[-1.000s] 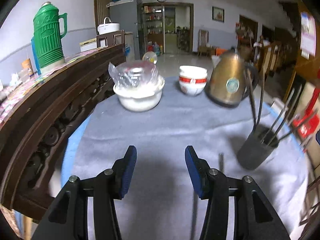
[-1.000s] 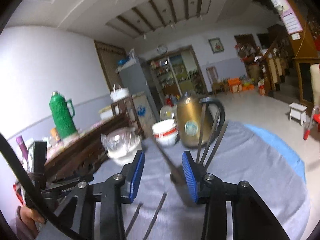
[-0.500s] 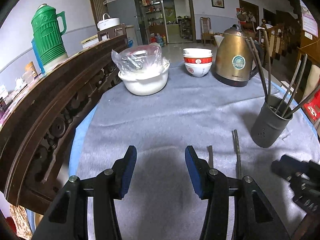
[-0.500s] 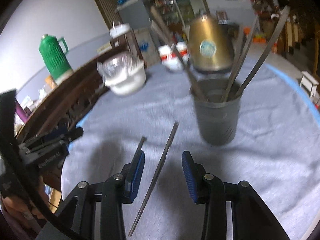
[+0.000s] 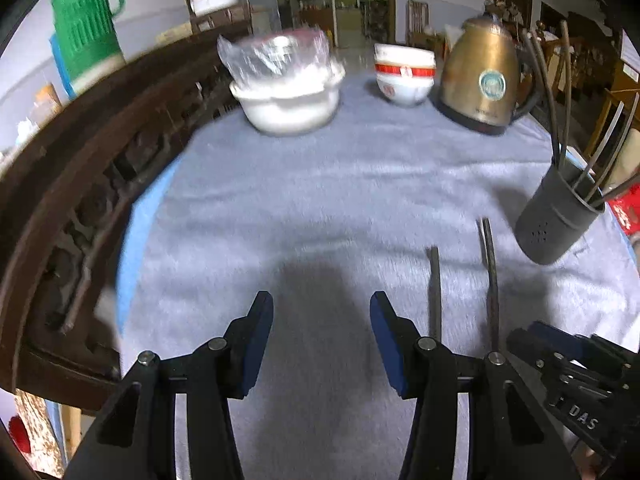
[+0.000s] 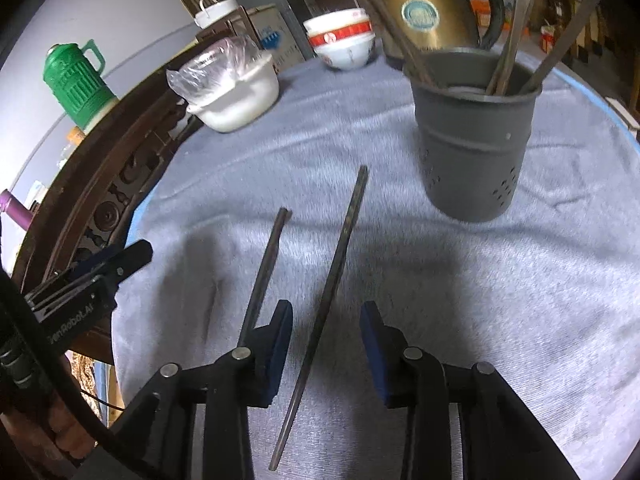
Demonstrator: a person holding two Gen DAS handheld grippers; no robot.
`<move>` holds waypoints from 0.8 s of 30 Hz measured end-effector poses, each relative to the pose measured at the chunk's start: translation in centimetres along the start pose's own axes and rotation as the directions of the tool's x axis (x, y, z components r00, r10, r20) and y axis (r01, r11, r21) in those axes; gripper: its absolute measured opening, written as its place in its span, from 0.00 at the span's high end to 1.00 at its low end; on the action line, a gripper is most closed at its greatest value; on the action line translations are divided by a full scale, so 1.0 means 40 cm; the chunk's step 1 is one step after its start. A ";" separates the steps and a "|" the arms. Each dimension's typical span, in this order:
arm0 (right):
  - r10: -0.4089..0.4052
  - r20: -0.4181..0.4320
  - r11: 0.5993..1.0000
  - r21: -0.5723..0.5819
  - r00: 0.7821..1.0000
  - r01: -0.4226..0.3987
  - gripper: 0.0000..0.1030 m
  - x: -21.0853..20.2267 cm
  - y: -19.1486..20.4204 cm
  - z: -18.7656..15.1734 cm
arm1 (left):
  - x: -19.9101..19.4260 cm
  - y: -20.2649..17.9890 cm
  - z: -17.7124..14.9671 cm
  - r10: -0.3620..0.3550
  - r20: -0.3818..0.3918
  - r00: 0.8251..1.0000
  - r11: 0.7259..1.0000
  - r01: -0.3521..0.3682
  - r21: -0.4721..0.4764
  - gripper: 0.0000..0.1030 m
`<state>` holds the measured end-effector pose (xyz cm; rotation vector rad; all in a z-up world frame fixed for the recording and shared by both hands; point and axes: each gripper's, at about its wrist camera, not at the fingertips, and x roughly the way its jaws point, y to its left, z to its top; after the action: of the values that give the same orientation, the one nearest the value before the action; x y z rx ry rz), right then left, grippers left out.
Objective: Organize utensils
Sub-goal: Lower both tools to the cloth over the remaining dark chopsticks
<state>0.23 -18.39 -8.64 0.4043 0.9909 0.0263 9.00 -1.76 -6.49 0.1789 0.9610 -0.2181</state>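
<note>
Two loose chopsticks are seen flat on the grey cloth of the desk (image 6: 520, 320), the longer chopstick (image 6: 332, 276) lying between the pads of the right tongs (image 6: 326, 332), which are closing but not yet pressed on it. The shorter chopstick (image 6: 266, 264) lies just beside its left pad. The grey holder (image 6: 476, 140) with more chopsticks stands nearby; the left tongs (image 5: 322, 332) are held half apart, empty, over bare cloth.

A pale grey-blue cloth (image 6: 400, 280) covers the table, with a brighter blue edge at nine o'clock. The holder (image 6: 476, 136) at one o'clock is dark grey, dotted with small holes. Behind it stand a brass-gold kettle (image 5: 480, 76), white bowls (image 5: 404, 76) with a red band, and a green flask (image 5: 84, 28) at ten.
</note>
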 end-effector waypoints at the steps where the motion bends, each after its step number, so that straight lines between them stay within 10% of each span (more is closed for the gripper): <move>1: -0.002 -0.007 1.000 0.002 1.000 0.002 0.65 0.007 0.002 0.001 | 0.009 0.001 -0.003 -0.012 -0.019 1.000 1.000 0.012 -0.005 0.50; 24: -0.024 -0.059 0.999 -0.032 0.998 0.022 0.88 0.066 0.018 -0.020 | 0.055 -0.019 -0.023 -0.026 -0.122 0.992 1.000 0.028 0.012 0.50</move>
<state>1.16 -16.93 -10.90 0.3650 1.0522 0.0333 9.28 -2.51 -8.88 0.1937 1.0839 -0.2410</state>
